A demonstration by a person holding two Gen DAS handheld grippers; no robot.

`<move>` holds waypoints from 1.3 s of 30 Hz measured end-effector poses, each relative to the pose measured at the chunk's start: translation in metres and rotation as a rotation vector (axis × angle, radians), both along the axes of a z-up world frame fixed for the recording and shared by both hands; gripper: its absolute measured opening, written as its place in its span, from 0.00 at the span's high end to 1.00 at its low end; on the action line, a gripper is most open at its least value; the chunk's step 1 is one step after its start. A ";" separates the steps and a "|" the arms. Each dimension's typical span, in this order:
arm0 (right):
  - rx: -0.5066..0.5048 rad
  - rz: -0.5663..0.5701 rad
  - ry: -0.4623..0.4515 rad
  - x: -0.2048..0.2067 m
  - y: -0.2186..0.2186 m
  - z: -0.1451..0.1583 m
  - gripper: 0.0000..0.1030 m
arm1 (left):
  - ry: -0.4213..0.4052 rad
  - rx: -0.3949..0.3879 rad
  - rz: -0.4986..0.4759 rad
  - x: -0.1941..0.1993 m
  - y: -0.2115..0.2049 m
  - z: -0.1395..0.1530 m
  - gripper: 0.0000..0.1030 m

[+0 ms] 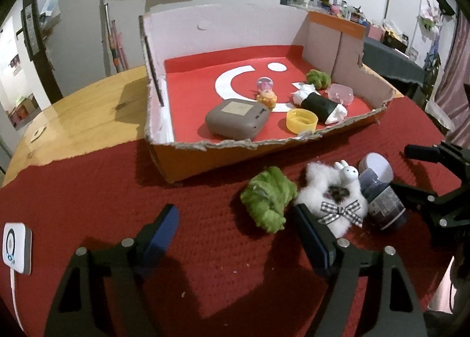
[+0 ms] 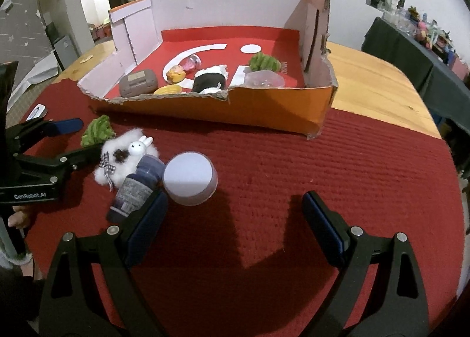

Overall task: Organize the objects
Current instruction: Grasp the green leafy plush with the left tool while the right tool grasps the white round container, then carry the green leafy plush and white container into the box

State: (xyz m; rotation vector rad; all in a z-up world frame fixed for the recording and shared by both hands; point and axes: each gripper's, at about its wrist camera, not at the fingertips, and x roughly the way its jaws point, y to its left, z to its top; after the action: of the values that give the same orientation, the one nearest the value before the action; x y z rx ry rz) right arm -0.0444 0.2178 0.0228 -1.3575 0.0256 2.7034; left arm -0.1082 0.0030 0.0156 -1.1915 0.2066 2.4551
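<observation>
On the red cloth in front of the cardboard box (image 1: 188,160) lie a green fuzzy band (image 1: 267,201), a white fluffy band with a rabbit and a checked bow (image 1: 332,196), a dark bottle on its side (image 1: 382,199) and a round white-topped jar (image 1: 377,165). My left gripper (image 1: 235,210) is open, and the green band lies just ahead of its tips, near the right finger. My right gripper (image 2: 235,199) is open low over the cloth. The jar (image 2: 189,178) and the bottle (image 2: 135,187) sit by its left finger (image 2: 149,213), with nothing between the pads.
The box (image 2: 264,105) holds a grey case (image 1: 238,122), a yellow cap (image 1: 301,121), a black roll with white ends (image 1: 318,105), a second green band (image 1: 317,78), a pink case and small toys. A white device (image 1: 16,246) lies at the cloth's left edge. Bare wooden tabletop (image 1: 88,113) shows beyond.
</observation>
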 end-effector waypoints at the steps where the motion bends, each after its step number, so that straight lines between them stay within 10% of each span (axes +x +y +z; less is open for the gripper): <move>1: -0.003 0.005 -0.005 -0.002 0.001 0.000 0.09 | 0.000 -0.001 -0.005 -0.001 0.000 0.000 0.23; 12: 0.014 0.059 -0.005 -0.013 -0.002 -0.002 0.11 | 0.001 0.012 -0.055 -0.008 0.008 0.003 0.43; 24: 0.038 0.122 0.022 -0.015 -0.014 -0.003 0.43 | 0.000 0.057 -0.095 -0.008 0.012 0.005 0.70; 26: 0.027 0.129 0.034 -0.015 -0.014 -0.002 0.63 | -0.002 0.072 -0.092 -0.008 0.011 0.005 0.71; 39: 0.016 0.133 0.123 0.005 -0.019 0.024 0.63 | 0.034 0.139 -0.100 0.010 0.005 0.023 0.72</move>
State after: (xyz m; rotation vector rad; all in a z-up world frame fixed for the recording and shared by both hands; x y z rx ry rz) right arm -0.0392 0.1987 0.0466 -1.2280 -0.0787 2.8869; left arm -0.0985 0.0078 0.0387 -1.0564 0.1008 2.3625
